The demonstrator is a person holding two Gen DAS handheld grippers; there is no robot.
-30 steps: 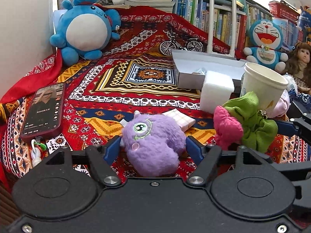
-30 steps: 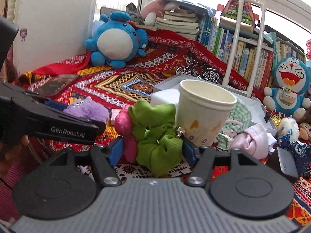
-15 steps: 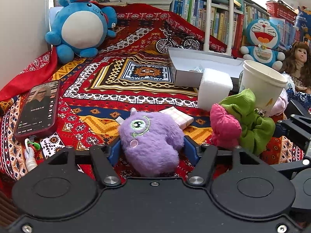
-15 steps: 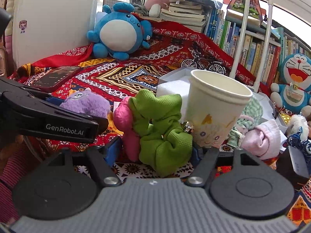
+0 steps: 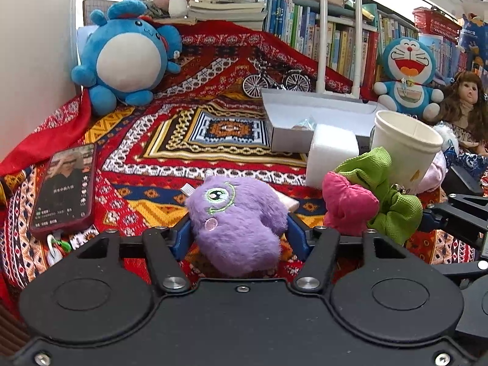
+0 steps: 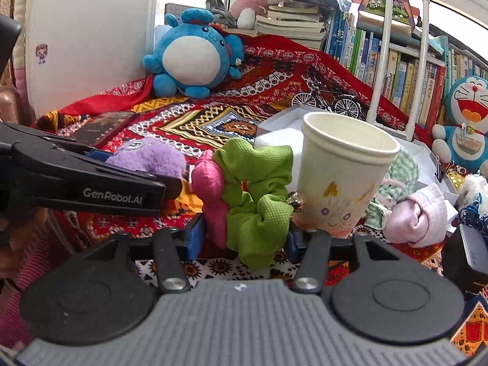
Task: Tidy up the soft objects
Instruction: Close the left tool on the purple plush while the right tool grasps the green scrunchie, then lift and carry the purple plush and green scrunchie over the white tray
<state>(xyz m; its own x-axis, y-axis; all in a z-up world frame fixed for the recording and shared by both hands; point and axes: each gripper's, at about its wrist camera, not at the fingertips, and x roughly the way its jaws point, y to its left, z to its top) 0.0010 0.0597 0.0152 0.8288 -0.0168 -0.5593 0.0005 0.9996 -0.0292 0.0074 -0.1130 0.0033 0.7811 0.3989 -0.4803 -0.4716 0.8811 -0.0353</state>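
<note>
Rising a little over the last second, the left gripper (image 5: 238, 231) keeps its jaws clenched on the purple plush monster (image 5: 236, 222), now lifted off the patterned blanket (image 5: 213, 128). Beside it, the right gripper (image 6: 244, 238) carries the green scrunchie (image 6: 259, 195) and pink scrunchie (image 6: 210, 189), jaws clamped, near the paper cup (image 6: 341, 180). Both pickups look done; placement likely comes next.

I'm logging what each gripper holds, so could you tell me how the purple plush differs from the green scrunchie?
The purple plush is furry, rounded and has a stitched eye; the green scrunchie is ruffled waffle-textured fabric with no face. The plush sits between the left gripper fingers; the scrunchie sits in the right gripper, bunched with a pink scrunchie. Both are soft.
</note>
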